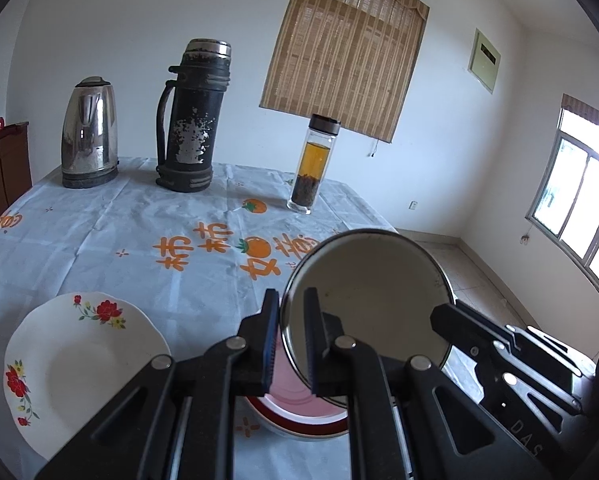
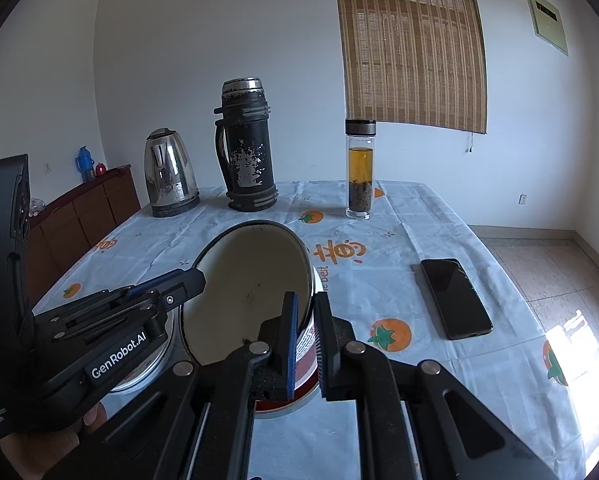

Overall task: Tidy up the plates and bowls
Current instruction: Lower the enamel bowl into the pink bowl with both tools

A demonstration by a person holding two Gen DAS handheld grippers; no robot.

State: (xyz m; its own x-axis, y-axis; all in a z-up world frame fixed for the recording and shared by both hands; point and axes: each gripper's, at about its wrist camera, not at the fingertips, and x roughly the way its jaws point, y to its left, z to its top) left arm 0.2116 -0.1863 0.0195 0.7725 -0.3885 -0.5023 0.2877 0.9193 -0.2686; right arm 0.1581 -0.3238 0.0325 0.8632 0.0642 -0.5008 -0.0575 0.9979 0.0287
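An enamel bowl (image 1: 371, 292) (image 2: 251, 292), white inside with a dark rim and a red band outside, hangs tilted above the table between both grippers. My left gripper (image 1: 291, 296) (image 2: 197, 278) is shut on its left rim. On the opposite rim my right gripper (image 2: 306, 298) (image 1: 439, 312) is also shut. Under the bowl a pink plate with a red rim (image 1: 299, 414) lies on the cloth, mostly hidden. A white plate with red flowers (image 1: 79, 360) lies at the near left.
At the back of the table (image 2: 419, 240) stand a steel kettle (image 1: 89, 132), a worn black flask (image 1: 193, 120) and a glass tea bottle (image 1: 313, 164). A black phone (image 2: 455, 298) lies to the right. The table's right edge drops to a tiled floor. A brown cabinet (image 2: 83, 216) stands left.
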